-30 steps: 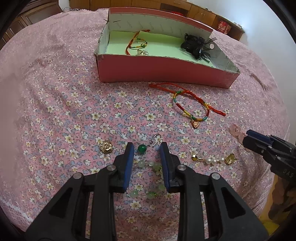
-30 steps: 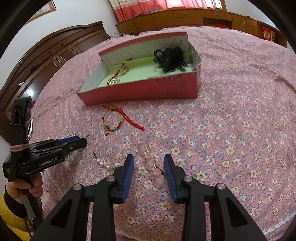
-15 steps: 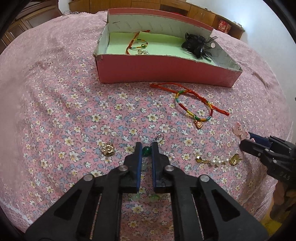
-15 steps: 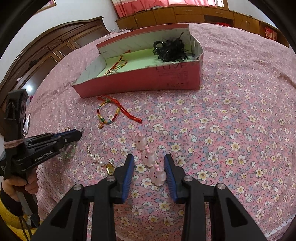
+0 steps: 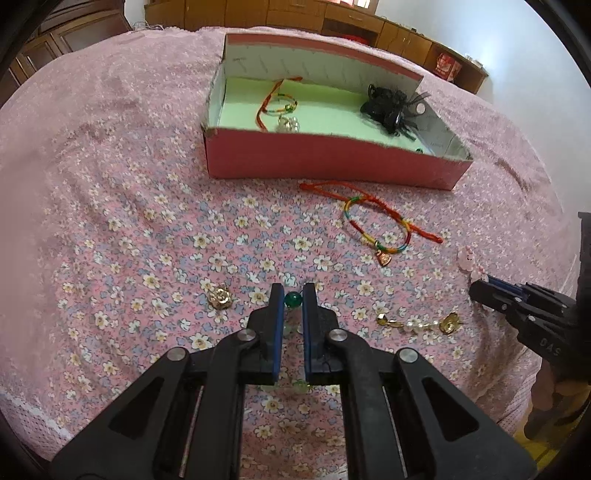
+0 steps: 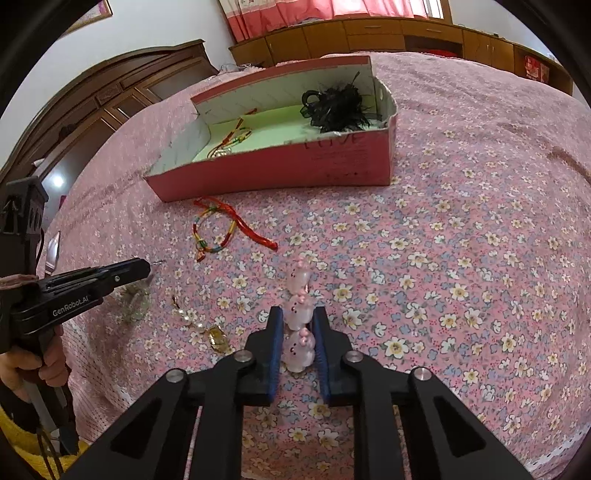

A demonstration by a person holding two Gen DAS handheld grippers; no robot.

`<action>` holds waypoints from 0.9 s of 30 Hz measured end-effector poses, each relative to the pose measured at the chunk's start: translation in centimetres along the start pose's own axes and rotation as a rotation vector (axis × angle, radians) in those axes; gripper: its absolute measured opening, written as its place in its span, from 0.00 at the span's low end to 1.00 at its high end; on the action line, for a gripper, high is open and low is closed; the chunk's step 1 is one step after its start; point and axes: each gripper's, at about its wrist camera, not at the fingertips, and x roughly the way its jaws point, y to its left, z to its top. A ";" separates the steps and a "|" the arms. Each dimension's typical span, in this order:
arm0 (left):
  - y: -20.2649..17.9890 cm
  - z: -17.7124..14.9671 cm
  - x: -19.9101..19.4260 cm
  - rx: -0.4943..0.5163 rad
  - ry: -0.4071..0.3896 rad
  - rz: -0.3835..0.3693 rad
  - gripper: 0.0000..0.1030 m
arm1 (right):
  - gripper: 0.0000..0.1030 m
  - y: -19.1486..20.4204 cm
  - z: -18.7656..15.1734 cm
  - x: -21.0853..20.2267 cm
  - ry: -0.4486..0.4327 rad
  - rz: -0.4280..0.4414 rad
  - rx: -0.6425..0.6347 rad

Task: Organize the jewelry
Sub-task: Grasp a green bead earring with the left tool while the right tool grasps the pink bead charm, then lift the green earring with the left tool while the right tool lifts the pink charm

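My left gripper is shut on a green bead bracelet; pale beads hang below between the fingers. It also shows in the right wrist view. My right gripper is shut on a chain of pink bunny beads lying on the floral cloth. The pink box with a green floor holds a string bracelet and a black hair piece. A rainbow string bracelet, a pearl earring piece and a gold flower charm lie on the cloth.
The bed's pink floral cloth spreads around. Wooden cabinets stand behind. The bed edge with white lace runs near the bottom of both views. The right gripper's tip shows at the right in the left wrist view.
My right gripper has closed on the pink bunny beads. My left gripper, shut half a second ago on the green bracelet, has lifted a little with it.
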 end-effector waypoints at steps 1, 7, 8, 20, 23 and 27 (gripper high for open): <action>0.0 0.1 -0.3 0.000 -0.006 -0.001 0.01 | 0.18 0.0 0.0 0.0 -0.002 0.003 0.003; -0.4 0.7 -1.6 0.006 -0.039 -0.008 0.01 | 0.18 0.1 0.0 -0.8 -0.022 0.025 0.016; -0.5 0.9 -1.7 0.007 -0.044 -0.008 0.01 | 0.18 0.1 0.0 -0.9 -0.025 0.027 0.016; -1.0 1.8 -3.4 0.012 -0.104 -0.012 0.01 | 0.17 0.9 0.9 -2.4 -0.083 0.047 0.009; -1.0 2.3 -4.0 0.017 -0.129 -0.009 0.01 | 0.18 1.1 1.2 -2.7 -0.099 0.052 0.004; -1.3 3.1 -4.7 0.029 -0.164 -0.002 0.01 | 0.18 1.3 1.6 -3.2 -0.122 0.056 -0.005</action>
